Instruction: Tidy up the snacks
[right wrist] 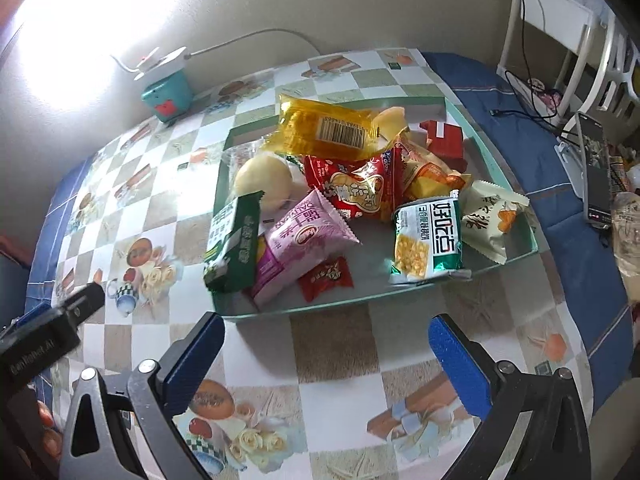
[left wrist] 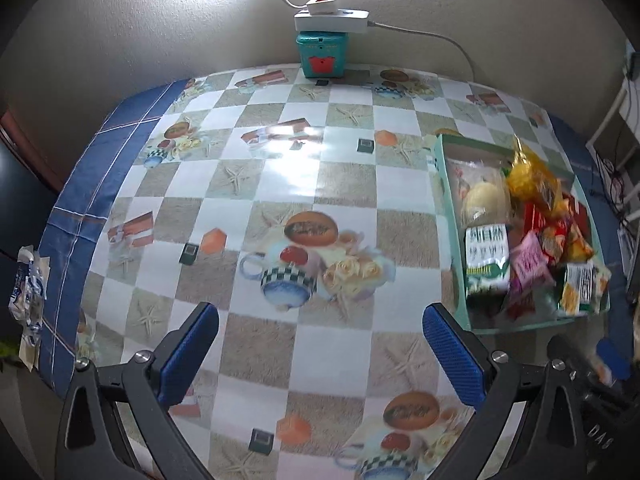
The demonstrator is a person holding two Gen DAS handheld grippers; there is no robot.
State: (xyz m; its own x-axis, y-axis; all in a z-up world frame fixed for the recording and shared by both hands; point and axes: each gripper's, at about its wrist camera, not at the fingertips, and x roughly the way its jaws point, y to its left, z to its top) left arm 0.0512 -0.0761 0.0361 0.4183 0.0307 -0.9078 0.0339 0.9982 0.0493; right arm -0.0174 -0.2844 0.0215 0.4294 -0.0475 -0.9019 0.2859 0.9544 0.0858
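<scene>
A shallow mint-green tray on the checked tablecloth holds several snack packets: a yellow packet, a red one, a pink one, a dark green one, a green corn-snack packet, a cream one and a round bun. My right gripper is open and empty just in front of the tray. My left gripper is open and empty over bare tablecloth, with the tray to its right.
A teal box with a white power strip and lamp stands at the back wall. A crumpled wrapper lies off the table's left edge. A phone and cables lie at the right.
</scene>
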